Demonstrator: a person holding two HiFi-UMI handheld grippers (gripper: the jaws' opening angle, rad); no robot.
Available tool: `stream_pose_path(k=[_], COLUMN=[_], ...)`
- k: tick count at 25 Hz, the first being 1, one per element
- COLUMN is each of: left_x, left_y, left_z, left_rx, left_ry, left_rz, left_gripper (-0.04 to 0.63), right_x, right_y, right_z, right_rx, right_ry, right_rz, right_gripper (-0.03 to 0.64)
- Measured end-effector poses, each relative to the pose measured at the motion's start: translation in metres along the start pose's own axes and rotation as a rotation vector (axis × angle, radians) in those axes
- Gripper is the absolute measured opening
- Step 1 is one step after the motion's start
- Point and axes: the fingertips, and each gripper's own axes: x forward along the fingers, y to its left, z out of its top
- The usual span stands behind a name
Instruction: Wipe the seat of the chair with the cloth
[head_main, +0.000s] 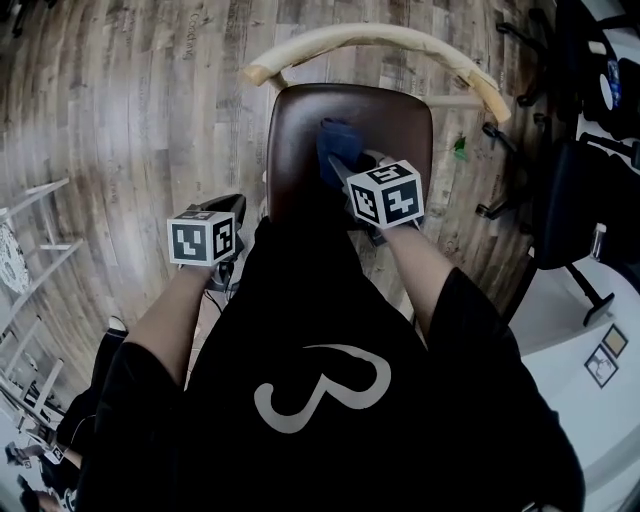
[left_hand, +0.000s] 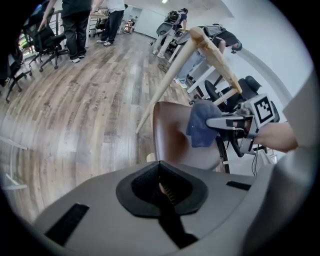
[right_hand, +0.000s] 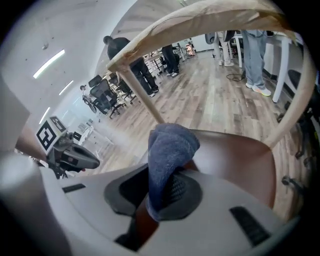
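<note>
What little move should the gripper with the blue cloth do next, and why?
Probably the right gripper should lower a little and press the cloth flat onto the seat. Its jaws are shut on the cloth, which stands bunched up over the brown seat, and no view shows it lying flat there yet. The left gripper is shut and empty, off to the side.

**No Legible Writing**

No words or numbers can be read. The left cube and the right cube carry only black-and-white square markers, which are patterns, not letters. The black shirt bears a white curled mark — no lettering.
</note>
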Motion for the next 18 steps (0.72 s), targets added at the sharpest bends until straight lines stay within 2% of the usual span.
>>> stream_pose_path(k=[4,8,11,14,18], left_x=[-0.008,-0.010,-0.010,-0.010,-0.014], left_y=[0.028,0.041,0.053,0.070,0.086], left_z=[-0.014,-0.026,-0.036,-0.044,-0.051], left_rx=[-0.017,-0.011,-0.003,-0.005,-0.038], left_ry=[0.012,0.028,0.045,0.057,0.056], left_rz=[0.028,0.018,0.014,0.029,0.032], left_gripper=[0.013,0.012,0.012,0.012,0.012], right_x=[0.027,0.051,0.069,0.084,0.098], right_y=[0.046,0.081,0.099,0.104,0.097], right_z=[-0.012,-0.020,-0.025,-0.028,-0.030], right_rx=[0.032,0.057,0.034,-0.001,0.003], right_ry=[0.029,0.049,0.081,0.113,0.141], right_rz=[0.058,0.107,0.139,0.132,0.098], right_gripper=[0.046,0.046,0.046,0.046,0.046])
